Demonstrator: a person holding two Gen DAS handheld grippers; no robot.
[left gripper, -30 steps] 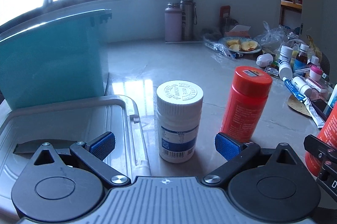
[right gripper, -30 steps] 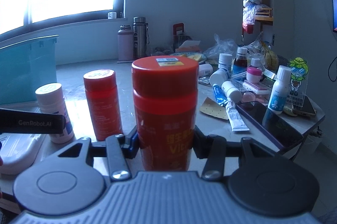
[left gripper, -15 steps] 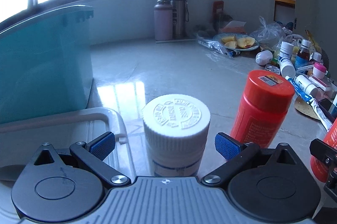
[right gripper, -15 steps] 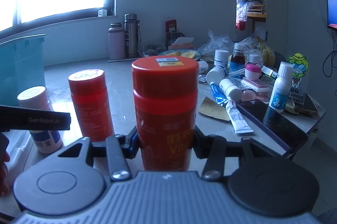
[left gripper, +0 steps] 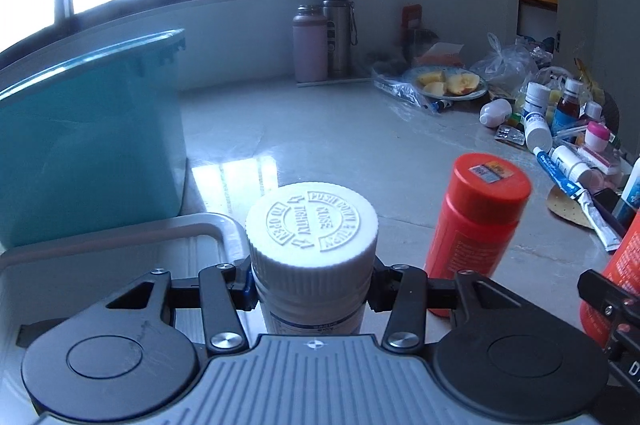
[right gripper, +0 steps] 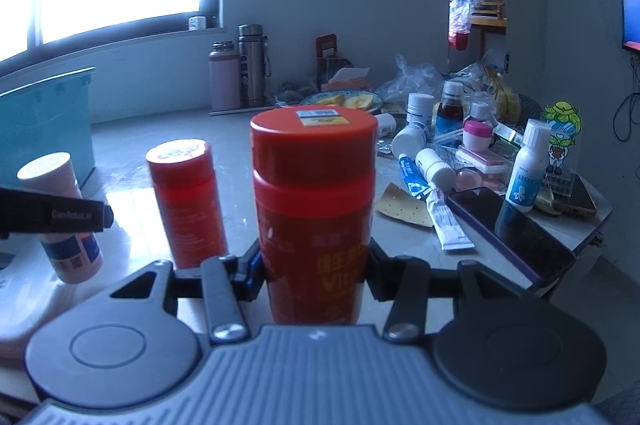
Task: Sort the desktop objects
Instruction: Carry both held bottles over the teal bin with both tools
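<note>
Gripping the white ribbed-cap plastic pill bottle between its fingers, the left gripper is clamped beside the clear lid. Likewise, the right gripper pinches the large red plastic bottle; a slimmer red bottle stands beyond, the teal plastic bin farther back.

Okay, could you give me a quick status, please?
Left gripper shut on white bottle. Right gripper shut on large red bottle. Slim red bottle stands between them.
</note>
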